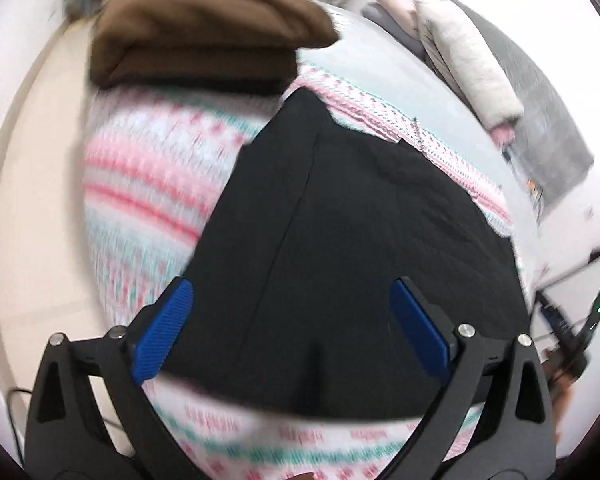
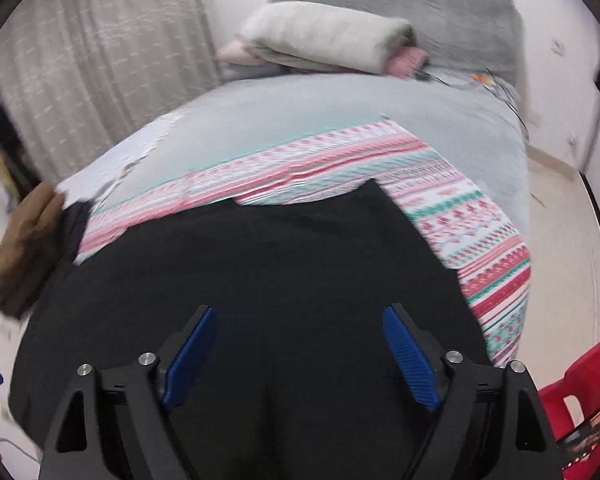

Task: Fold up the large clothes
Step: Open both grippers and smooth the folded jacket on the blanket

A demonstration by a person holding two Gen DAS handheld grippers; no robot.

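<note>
Both tongs, left tongs [image 1: 290, 292] and right tongs [image 2: 298, 320], gape wide above the black garment [image 1: 360, 220]; empty.

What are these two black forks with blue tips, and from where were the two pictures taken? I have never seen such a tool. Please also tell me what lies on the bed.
Each fork is a hand-held two-finger gripper; a person carries one in each hand. A camera on each gripper looks along its fingers, giving one picture per hand. The left gripper and the right gripper both stand open and hold nothing. Below them a black garment lies on a patterned pink and green cover on the bed. A folded brown garment lies farther along the bed.
</note>
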